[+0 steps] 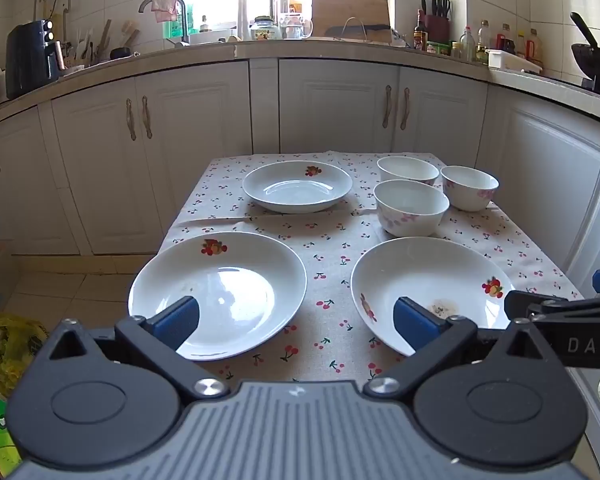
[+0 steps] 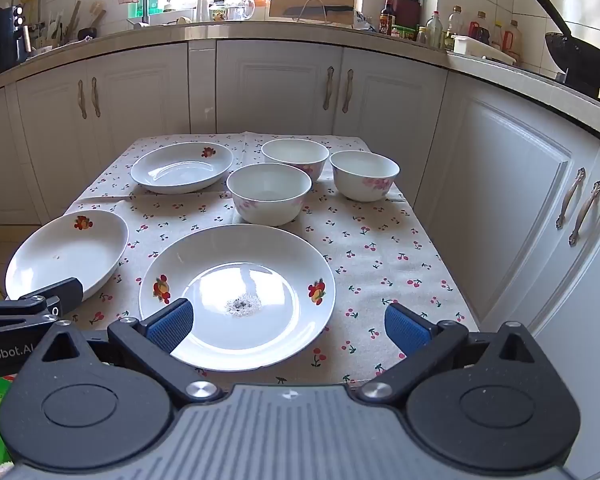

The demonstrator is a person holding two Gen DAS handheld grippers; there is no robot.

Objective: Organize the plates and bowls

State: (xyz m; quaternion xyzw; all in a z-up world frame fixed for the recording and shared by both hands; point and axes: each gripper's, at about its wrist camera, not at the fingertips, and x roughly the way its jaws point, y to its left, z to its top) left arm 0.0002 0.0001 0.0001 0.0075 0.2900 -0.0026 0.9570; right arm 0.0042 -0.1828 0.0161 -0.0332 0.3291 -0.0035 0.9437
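Both wrist views look forward and downward over the near edge of the bench (image 1: 340, 240), close above it. The left sits left of the right; both share the bench (image 2: 380, 248) and cabinets (image 1: 332, 108) beyond.

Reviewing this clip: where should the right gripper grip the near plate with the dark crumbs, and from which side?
Probably the near rim of the crumbed plate, approached from the front. It lies flat, its raised rim facing the open right gripper.

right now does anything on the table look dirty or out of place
Yes. The near right plate has a dark, gritty residue in its centre, so it looks used. The near left plate hangs over the tablecloth's left edge. The three bowls stand upright and look clean.
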